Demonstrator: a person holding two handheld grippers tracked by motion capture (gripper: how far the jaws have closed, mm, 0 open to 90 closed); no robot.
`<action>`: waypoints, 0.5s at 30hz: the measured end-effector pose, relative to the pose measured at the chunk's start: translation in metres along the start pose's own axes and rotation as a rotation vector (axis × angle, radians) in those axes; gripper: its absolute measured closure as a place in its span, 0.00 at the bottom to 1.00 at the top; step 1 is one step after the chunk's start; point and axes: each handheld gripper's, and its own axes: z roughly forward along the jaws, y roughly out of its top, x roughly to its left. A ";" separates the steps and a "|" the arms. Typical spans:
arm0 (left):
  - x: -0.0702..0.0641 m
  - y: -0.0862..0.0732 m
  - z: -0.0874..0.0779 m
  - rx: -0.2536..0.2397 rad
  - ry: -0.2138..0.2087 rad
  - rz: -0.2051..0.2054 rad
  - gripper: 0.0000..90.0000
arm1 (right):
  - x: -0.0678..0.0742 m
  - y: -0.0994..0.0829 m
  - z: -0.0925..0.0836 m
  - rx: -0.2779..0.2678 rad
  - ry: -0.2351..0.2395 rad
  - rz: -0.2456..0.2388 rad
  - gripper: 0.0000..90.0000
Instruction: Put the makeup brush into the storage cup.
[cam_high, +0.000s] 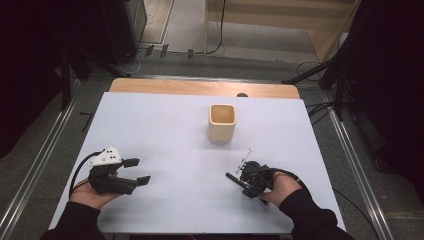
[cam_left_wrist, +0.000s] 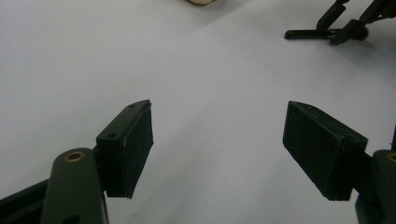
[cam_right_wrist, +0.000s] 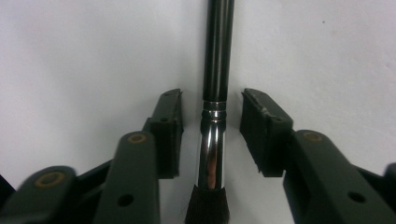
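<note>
A makeup brush with a black handle, a silver ferrule and dark bristles lies flat on the white table sheet. My right gripper straddles it, one jaw on each side of the ferrule, with a thin gap showing on both sides, so the pads do not press. In the high view the right gripper sits at the front right, and the brush handle sticks out to its left. My left gripper rests at the front left, open and empty, its pads wide apart over bare sheet.
A square, pale wooden cup stands upright behind the middle of the table, well beyond both grippers. The bare wooden table edge runs along the back. Cables and stand legs lie on the floor beyond.
</note>
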 end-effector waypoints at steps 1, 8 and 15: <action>0.000 0.000 0.000 0.000 0.000 0.000 0.28 | 0.000 0.000 0.000 -0.001 0.001 -0.006 0.75; 0.001 0.000 0.000 0.000 0.000 -0.003 0.28 | -0.002 0.001 0.000 0.010 0.014 0.000 0.87; 0.000 0.000 0.000 -0.005 -0.018 -0.017 0.28 | -0.005 0.001 -0.001 0.010 0.036 0.026 0.87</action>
